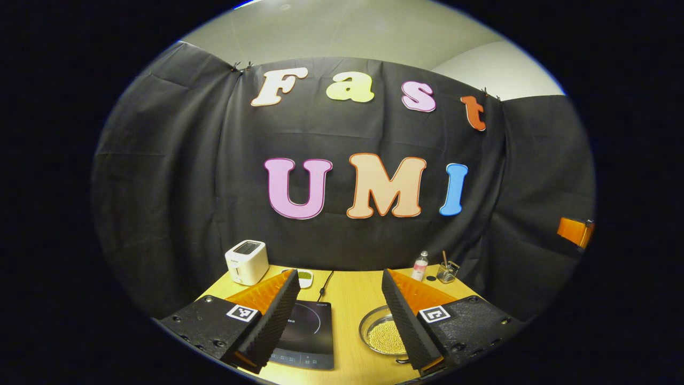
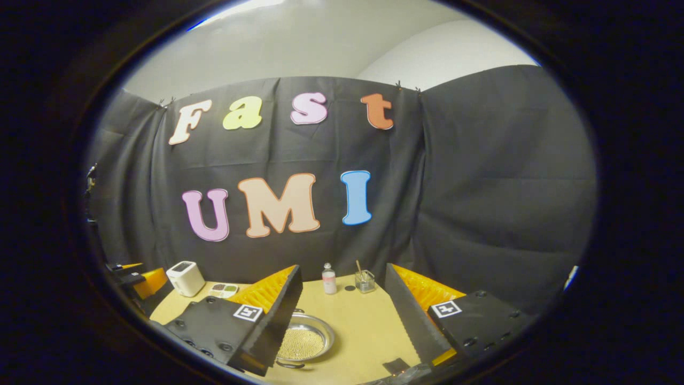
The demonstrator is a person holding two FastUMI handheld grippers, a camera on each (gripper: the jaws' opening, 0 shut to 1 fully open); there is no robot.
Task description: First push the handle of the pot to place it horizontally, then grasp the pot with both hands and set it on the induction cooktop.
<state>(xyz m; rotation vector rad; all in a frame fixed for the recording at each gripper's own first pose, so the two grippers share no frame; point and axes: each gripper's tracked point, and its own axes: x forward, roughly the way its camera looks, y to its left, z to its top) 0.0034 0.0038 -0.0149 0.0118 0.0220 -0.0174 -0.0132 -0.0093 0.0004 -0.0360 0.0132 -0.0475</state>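
Steel pot, shallow and round, sits on the wooden table just to the right of the black induction cooktop and clear of it; its bowl holds a layer of small pale beads; in the right gripper view the same pot lies low and left of centre, partly behind that gripper's left finger.

Left gripper: released, jaws spread wide, nothing between them, held above the near edge of the table with the cooktop under its left finger and the pot under its right. Right gripper: likewise released and empty, poised above bare table beside the pot.

Step in hand, as judged: the first one, the handle push, not yet begun; neither gripper touches the pot.

Orientation: a thin dark loop at the pot's near rim shows in both views, which I take to be the handle; on that reading it points toward the person; its exact angle cannot be told, the fingers covering much of it. The bowl itself is round; the only long axis is the line through the handle, running near to far.

Next move, as judged: lower one fingertip beside the handle and sweep it sideways until it lies across the table; then bring both grippers to opposite sides of the rim; keep the pot level, lest the beads spill.

Also present at the back: toaster, small bottle, glass with sticks.
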